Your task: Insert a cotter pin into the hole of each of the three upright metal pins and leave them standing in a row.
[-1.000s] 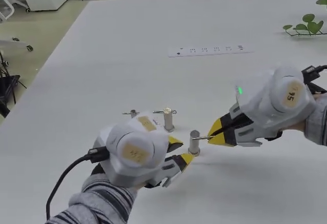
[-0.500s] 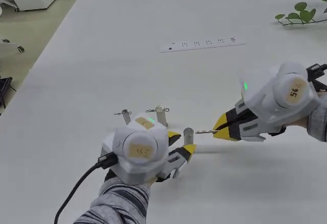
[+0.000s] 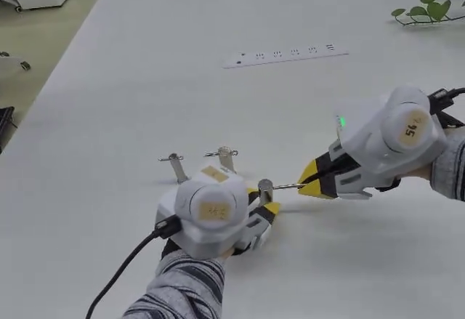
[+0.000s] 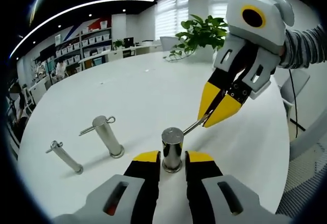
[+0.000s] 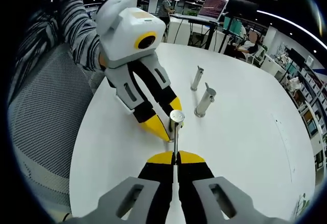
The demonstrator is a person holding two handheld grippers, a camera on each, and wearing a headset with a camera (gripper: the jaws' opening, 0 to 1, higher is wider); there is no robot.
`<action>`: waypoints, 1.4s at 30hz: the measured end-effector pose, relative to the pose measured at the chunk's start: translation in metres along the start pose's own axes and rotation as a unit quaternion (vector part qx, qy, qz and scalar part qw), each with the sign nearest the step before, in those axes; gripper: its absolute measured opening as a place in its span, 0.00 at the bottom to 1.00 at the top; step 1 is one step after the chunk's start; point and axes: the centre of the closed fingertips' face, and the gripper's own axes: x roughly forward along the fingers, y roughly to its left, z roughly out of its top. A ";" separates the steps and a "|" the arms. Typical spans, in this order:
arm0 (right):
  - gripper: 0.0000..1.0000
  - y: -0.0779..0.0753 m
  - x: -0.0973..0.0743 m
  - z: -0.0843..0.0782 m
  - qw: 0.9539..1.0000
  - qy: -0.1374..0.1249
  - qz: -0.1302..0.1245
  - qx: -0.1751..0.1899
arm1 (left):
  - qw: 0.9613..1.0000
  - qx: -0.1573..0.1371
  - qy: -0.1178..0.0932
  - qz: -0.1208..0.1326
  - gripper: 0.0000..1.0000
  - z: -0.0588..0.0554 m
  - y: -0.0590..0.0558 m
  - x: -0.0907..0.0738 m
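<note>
Three upright metal pins stand in a row on the white table (image 3: pixel 145 94). The far left pin (image 3: pixel 174 166) and the middle pin (image 3: pixel 227 158) each carry a cotter pin through the top. My left gripper (image 3: pixel 263 203) is shut on the base of the third metal pin (image 3: pixel 265 187), also seen between its yellow jaws as the third pin (image 4: pixel 172 145). My right gripper (image 3: pixel 305 183) is shut on a thin cotter pin (image 3: pixel 287 186) held level. Its tip meets the third pin (image 5: pixel 177 119) just under the head; whether it has entered the hole I cannot tell.
A white power strip (image 3: pixel 285 55) lies farther back on the table, and a leafy plant (image 3: pixel 429 6) sits at the far right corner. A black cable (image 3: pixel 131 261) trails from my left gripper toward the near edge. The table's left edge drops to the floor.
The left gripper's jaws have closed in around the third pin's base. The right gripper has brought the cotter pin's tip left up against that pin. The head camera has shifted.
</note>
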 end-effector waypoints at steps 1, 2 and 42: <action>0.00 -0.001 0.000 0.000 1.000 0.001 0.000 0.000 | 1.000 -0.001 0.000 0.000 0.16 0.000 0.000 0.001; 0.00 -0.001 -0.001 0.000 1.000 0.002 -0.001 0.000 | 1.000 -0.002 0.001 0.001 0.15 0.000 0.001 0.002; 0.00 -0.005 0.020 0.009 0.999 0.019 -0.004 -0.040 | 1.000 -0.001 -0.007 -0.003 0.09 -0.003 0.001 0.006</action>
